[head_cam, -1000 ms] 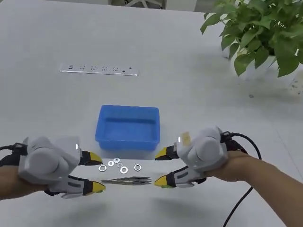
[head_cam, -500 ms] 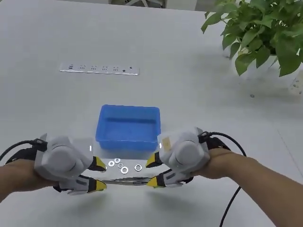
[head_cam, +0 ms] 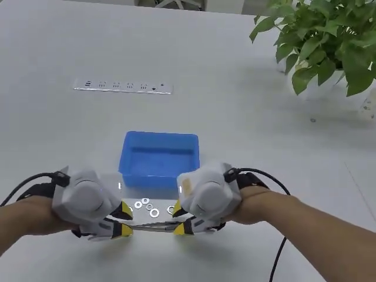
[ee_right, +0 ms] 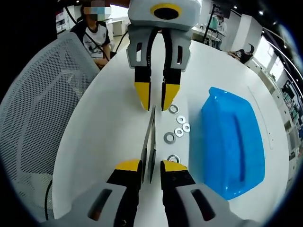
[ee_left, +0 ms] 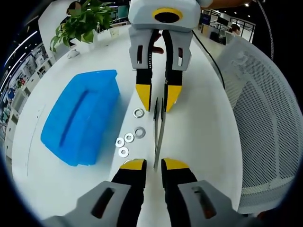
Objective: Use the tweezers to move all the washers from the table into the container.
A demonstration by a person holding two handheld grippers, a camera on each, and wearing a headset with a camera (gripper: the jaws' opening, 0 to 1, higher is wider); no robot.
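Head view: left gripper [head_cam: 124,220] and right gripper [head_cam: 178,218] have converged on the slim steel tweezers [head_cam: 151,225], jaws narrowly parted, gripping nothing; pickup looks imminent.

White tabletop [head_cam: 247,123], matte, evenly lit. Power strip [head_cam: 122,87] flat toward far-left part of tabletop, long side approx. parallel to far edge, sockets up. Potted plant [head_cam: 329,41] at far-right corner, dense green leaves; pot mostly hidden by foliage. Tiny dark speck [head_cam: 312,120] on tabletop just in front of the leaves, nearer right edge. In left gripper view, mesh chair [ee_left: 265,118] close alongside tabletop edge, light grey netting. In right gripper view, seated person [ee_right: 97,35] beyond the chair, white top w/ dark trim; second person [ee_right: 246,54] farther back past the opposite edge. Office bkgd w/ ceiling lights [ee_right: 261,13], rest too small to make out.
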